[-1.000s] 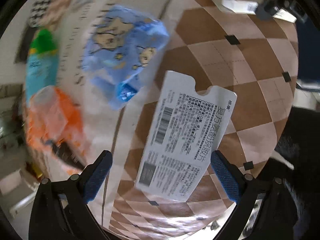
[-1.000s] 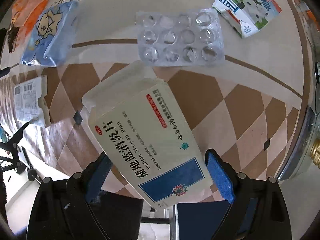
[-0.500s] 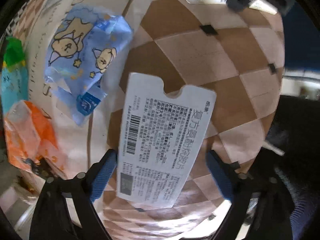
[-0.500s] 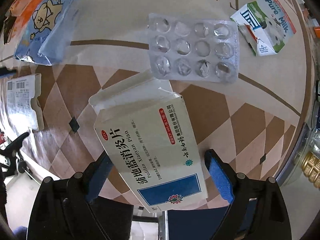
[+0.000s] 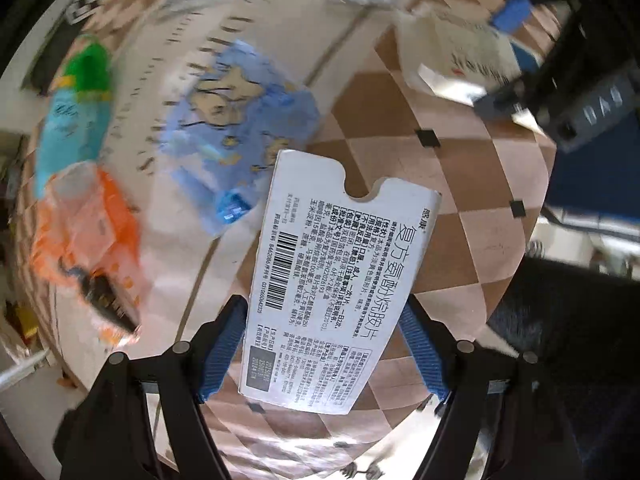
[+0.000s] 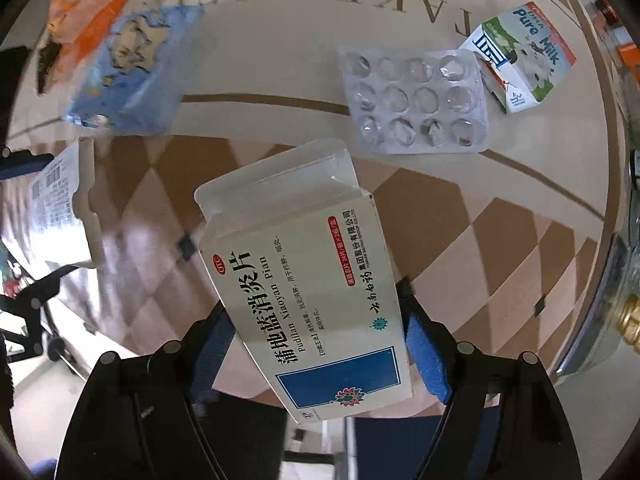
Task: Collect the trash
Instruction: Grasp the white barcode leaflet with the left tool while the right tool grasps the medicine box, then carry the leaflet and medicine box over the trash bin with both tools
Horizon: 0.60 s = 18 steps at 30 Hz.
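Leftmost, the left tongs (image 5: 322, 348) are closing blue ribbed pads on a flat white barcoded medicine card (image 5: 340, 280), lifting above the checkered counter (image 5: 460, 208). Rightward, the right tongs (image 6: 316, 344) are clamping a "Pudilan Xiaoyan Pian" carton (image 6: 308, 304); a clear blister sheet (image 6: 414, 100) and "Pure Milk" carton (image 6: 520, 56) are lying beyond.
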### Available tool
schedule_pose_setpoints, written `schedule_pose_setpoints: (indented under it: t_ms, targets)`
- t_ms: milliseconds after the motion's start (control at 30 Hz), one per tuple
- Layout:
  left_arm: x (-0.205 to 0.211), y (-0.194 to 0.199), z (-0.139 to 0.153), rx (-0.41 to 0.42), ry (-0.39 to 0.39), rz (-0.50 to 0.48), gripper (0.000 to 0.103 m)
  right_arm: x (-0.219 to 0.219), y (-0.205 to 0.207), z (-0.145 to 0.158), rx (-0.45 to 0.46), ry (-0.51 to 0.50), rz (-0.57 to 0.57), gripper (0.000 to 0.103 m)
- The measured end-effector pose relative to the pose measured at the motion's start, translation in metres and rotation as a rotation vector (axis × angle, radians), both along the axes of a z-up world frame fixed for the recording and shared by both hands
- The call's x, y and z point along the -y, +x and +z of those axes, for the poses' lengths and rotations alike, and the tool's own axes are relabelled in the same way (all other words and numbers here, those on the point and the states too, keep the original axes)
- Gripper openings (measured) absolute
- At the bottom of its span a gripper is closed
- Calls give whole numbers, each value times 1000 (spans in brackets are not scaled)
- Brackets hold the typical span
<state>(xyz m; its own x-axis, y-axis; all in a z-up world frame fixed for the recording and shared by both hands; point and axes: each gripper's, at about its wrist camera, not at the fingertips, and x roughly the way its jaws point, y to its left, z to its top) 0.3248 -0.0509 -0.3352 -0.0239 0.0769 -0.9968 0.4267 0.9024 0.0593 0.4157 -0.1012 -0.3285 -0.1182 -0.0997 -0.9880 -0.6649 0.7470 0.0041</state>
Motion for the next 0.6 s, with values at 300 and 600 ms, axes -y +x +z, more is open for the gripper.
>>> schedule_pose_setpoints:
  t_ms: [300, 600]
  targets:
    - [-21, -48, 49, 128, 20, 177, 75, 0, -37, 55, 73, 112, -94, 82]
    - [-65, -147, 86, 276, -35, 347, 75, -6, -146, 90, 133, 196, -149, 82]
